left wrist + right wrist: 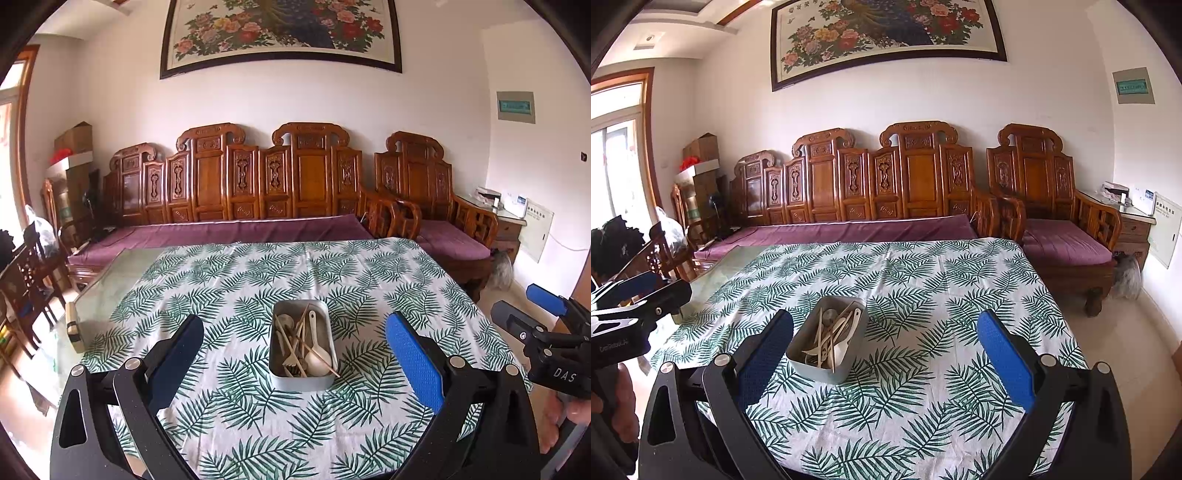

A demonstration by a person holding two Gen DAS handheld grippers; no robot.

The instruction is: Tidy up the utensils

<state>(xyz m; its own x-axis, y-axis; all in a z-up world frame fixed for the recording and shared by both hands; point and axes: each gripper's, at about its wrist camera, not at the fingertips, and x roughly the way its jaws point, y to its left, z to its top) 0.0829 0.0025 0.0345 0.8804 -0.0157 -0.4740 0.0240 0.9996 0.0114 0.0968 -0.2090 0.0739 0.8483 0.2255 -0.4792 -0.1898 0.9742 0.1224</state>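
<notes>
On the right tool [524,314], white letters read "DAS".

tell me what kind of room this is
Most likely a home living room: a carved wooden sofa with purple cushions along the wall, a framed flower painting above it, and a table under a leaf-print cloth.

Bright daylight floods in from the window [617,155] at left — blown out white. Soft shadows, sharp focus; fisheye bends the edges — corners black.
</notes>
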